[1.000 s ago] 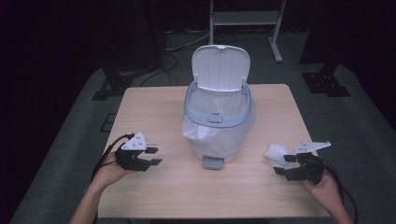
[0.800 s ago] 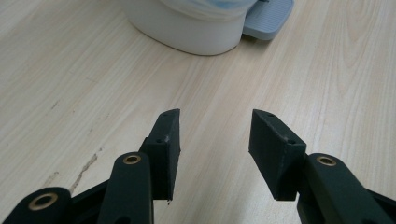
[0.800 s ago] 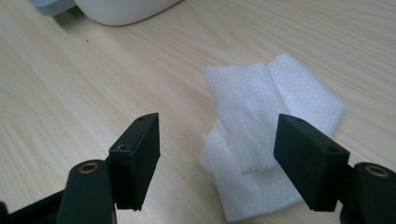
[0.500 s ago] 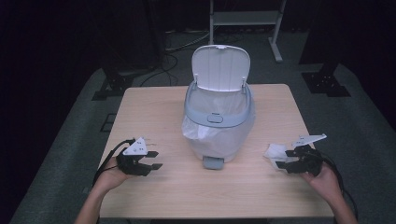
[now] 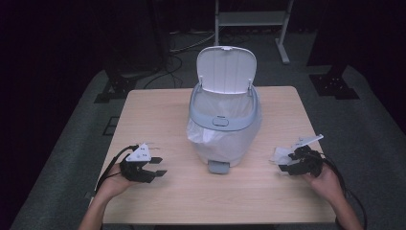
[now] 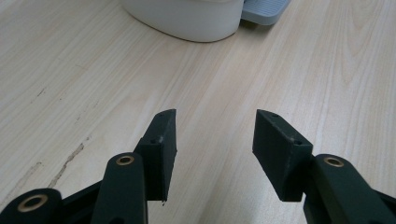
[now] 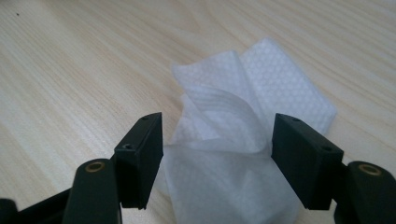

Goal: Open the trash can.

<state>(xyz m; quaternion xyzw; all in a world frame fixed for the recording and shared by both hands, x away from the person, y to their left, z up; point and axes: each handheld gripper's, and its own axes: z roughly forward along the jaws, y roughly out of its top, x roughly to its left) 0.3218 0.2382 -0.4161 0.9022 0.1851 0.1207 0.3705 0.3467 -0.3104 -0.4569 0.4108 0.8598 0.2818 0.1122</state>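
Observation:
A crumpled white tissue (image 5: 281, 154) lies on the wooden table (image 5: 158, 115) at the right. My right gripper (image 5: 283, 164) sits low over it. In the right gripper view the tissue (image 7: 280, 79) lies between the jaws of that gripper (image 7: 217, 123), which have just been closing a little but still stand apart, so it is open. My left gripper (image 5: 155, 166) rests at the table's left front. Its jaws (image 6: 215, 116) have just been opening and have only bare wood between them.
A grey and white pedal bin (image 5: 225, 120) lined with a white bag stands mid-table, its lid (image 5: 226, 69) up and its pedal (image 5: 219, 167) facing me. The bin's base (image 6: 187, 18) lies ahead of the left gripper. Beyond the table are dark floor and stand legs.
My right gripper has slid left and down onto the tissue, which now lies between its jaws. The left gripper has stayed in place.

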